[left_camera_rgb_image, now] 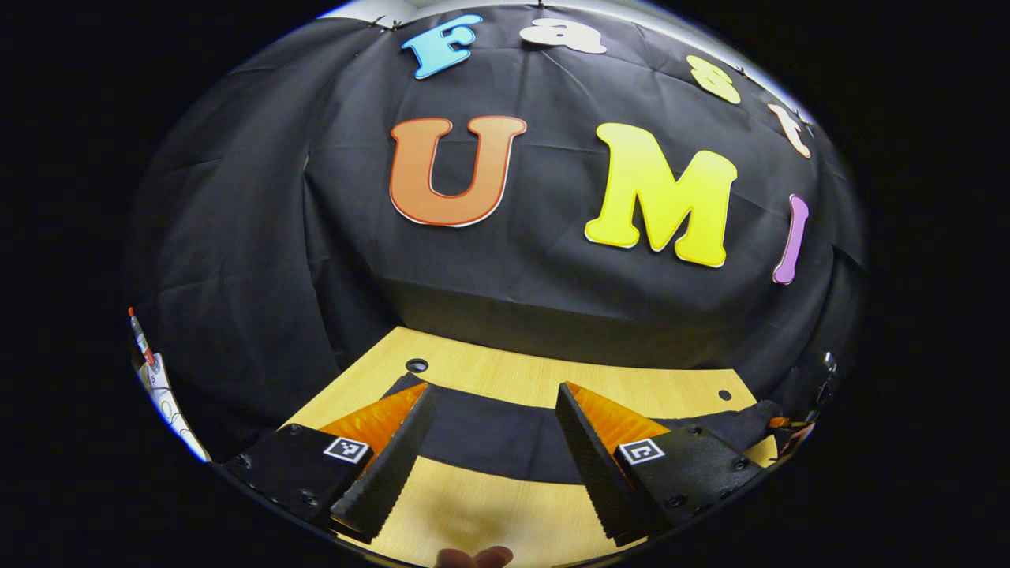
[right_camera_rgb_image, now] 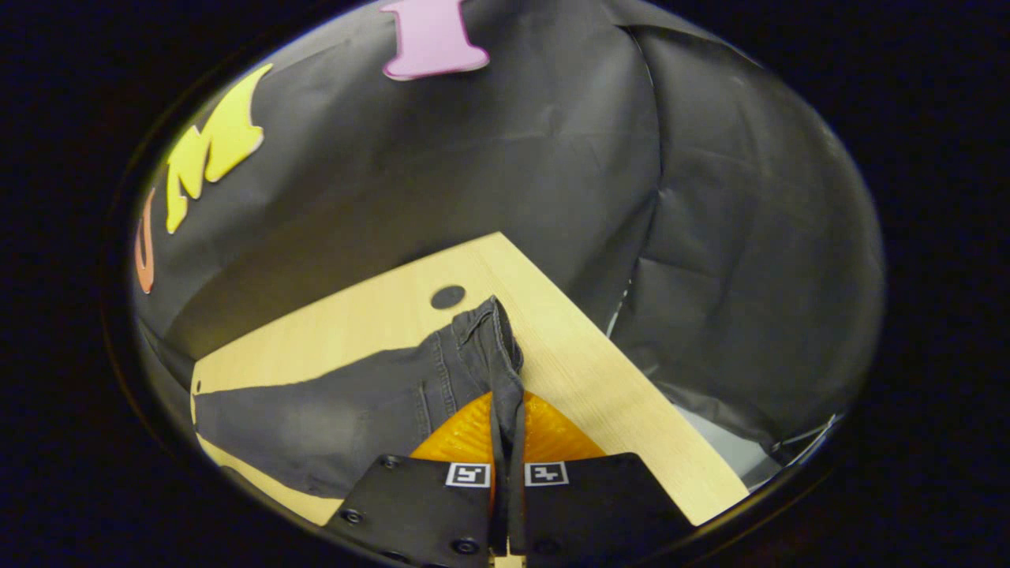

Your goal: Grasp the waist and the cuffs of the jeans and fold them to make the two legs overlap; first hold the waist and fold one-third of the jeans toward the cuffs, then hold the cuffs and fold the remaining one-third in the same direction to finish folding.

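Note:
Dark grey jeans (left_camera_rgb_image: 489, 434) lie as a long band across the light wooden table (left_camera_rgb_image: 505, 379). My left gripper (left_camera_rgb_image: 491, 390) hovers just above the band's middle, open, with nothing between its fingers. In the right gripper view the jeans (right_camera_rgb_image: 331, 418) stretch away to the left. Their near end, with stitched seams, looks like the waist (right_camera_rgb_image: 481, 339); it is bunched and lifted. My right gripper (right_camera_rgb_image: 506, 406) is shut on a fold of that end, which runs up between the two fingers. The far end of the jeans is out of sight.
The table has a round cable hole (left_camera_rgb_image: 416, 365) near its back left corner and another hole (right_camera_rgb_image: 447, 297) beside the gripped end. The black cloth wall stands close behind the table. The table's right edge (right_camera_rgb_image: 631, 394) drops off just past my right gripper. A fingertip (left_camera_rgb_image: 473, 557) shows at the bottom.

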{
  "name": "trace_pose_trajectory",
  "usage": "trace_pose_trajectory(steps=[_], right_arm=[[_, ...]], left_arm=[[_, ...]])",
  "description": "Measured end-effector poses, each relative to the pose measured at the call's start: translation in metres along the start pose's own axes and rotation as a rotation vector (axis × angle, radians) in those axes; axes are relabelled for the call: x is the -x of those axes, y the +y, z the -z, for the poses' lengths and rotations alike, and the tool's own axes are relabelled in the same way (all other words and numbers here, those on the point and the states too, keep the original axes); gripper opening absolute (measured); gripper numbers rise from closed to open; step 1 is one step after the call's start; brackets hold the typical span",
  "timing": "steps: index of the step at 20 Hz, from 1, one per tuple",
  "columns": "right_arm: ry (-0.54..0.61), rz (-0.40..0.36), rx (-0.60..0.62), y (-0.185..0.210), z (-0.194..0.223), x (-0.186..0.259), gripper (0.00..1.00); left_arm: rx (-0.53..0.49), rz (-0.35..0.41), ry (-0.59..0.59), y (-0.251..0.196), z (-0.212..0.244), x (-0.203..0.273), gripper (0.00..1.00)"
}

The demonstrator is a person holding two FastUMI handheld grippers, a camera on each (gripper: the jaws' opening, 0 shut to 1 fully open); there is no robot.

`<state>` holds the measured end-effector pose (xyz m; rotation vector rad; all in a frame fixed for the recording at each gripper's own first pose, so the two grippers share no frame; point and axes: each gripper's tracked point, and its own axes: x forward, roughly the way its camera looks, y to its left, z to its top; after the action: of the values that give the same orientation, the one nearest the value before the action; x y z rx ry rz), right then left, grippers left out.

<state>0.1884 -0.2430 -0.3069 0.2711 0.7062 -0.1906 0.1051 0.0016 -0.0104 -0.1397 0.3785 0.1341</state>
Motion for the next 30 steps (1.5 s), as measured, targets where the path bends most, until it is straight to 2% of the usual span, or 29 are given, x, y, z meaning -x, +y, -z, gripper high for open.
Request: trace_pose_trajectory(steps=[3, 5, 8, 12, 14, 16, 21, 25, 27, 30], right_arm=[[-0.095, -0.056, 0.110, 0.061, -0.032, 0.059, 0.03], [-0.145, -0.129, 0.158, 0.119, -0.044, 0.101, 0.01], [-0.204, -0.249, 0.207, 0.217, -0.052, 0.139, 0.01], [-0.185, -0.385, 0.250, 0.332, -0.013, 0.158, 0.01], [-0.142, -0.429, 0.280, 0.386, 0.022, 0.149, 0.01], [-0.107, -0.433, 0.352, 0.428, 0.062, 0.124, 0.01], [0.014, -0.372, 0.503, 0.479, 0.158, 0.057, 0.01], [0.010, -0.346, 0.679, 0.499, 0.184, 0.042, 0.00], [0.014, -0.369, 0.743, 0.507, 0.198, 0.045, 0.00], [0.033, -0.434, 0.744, 0.511, 0.195, 0.054, 0.18]], left_arm=[[0.010, -0.001, -0.007, 0.016, 0.011, 0.006, 0.99], [0.021, -0.004, -0.018, 0.030, 0.015, 0.013, 0.99], [0.041, -0.029, -0.028, 0.063, 0.020, 0.027, 0.99], [0.097, -0.080, -0.021, 0.115, 0.029, 0.048, 0.99], [0.136, -0.113, -0.007, 0.141, 0.034, 0.060, 0.99], [0.161, -0.150, -0.006, 0.166, 0.035, 0.072, 0.99], [0.156, -0.250, 0.017, 0.217, 0.046, 0.101, 0.99], [0.160, -0.295, 0.048, 0.237, 0.060, 0.112, 0.99], [0.165, -0.305, 0.062, 0.242, 0.068, 0.110, 0.99], [0.195, -0.295, 0.095, 0.239, 0.082, 0.100, 0.99]])
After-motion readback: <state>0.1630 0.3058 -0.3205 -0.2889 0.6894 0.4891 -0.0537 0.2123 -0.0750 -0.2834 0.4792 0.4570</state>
